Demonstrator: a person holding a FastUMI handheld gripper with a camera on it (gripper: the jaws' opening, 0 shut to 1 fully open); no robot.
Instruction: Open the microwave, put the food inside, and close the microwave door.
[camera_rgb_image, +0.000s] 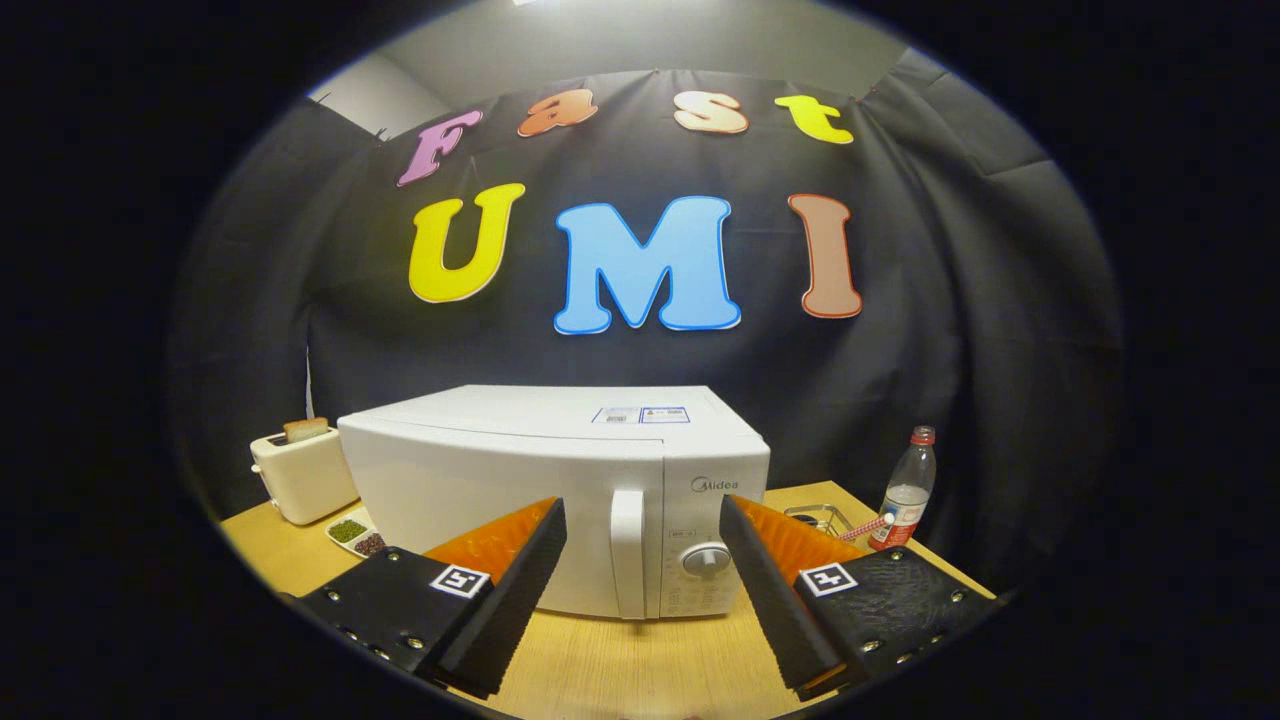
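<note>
A white microwave (520, 470) stands on the wooden table (640, 660) with its door closed. Its vertical door handle (627, 553) lies just ahead of my fingers, in line with the gap between them. A round control knob (706, 558) sits right of the handle. My gripper (642, 520) is open, short of the microwave's front, with nothing between its fingers. A white dish of food (355, 533), green and dark portions, rests on the table left of the microwave.
A cream toaster (303, 472) with a bread slice in it stands left of the microwave. To the right stand a clear plastic bottle (908, 490) with a red cap and a low clear glass holder (822, 519) with a striped straw.
</note>
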